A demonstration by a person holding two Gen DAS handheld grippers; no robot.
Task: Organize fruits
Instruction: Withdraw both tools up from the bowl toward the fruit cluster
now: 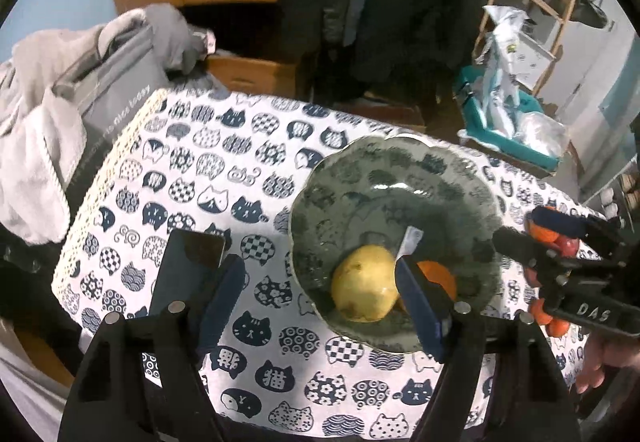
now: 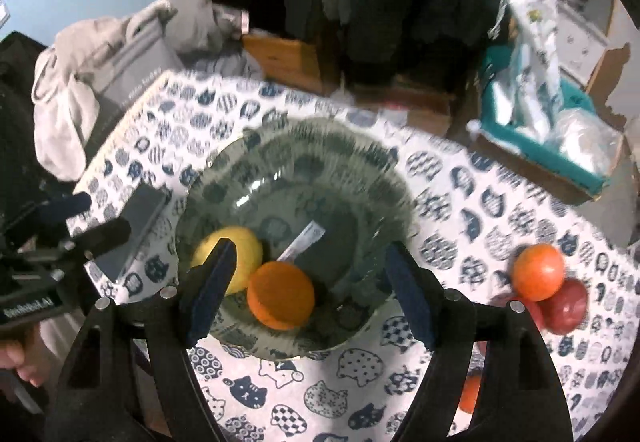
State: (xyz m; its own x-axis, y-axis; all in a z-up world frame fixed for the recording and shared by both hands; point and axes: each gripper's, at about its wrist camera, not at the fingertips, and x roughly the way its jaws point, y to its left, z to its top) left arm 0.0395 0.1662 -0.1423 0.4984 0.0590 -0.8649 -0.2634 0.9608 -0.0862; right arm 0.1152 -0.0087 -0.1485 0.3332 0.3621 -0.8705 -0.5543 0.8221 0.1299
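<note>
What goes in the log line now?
plate: pear, orange | left gripper: open | right gripper: open

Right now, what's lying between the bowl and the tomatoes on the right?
In the right wrist view, only bare cat-print tablecloth separates the bowl from the tomatoes.
</note>
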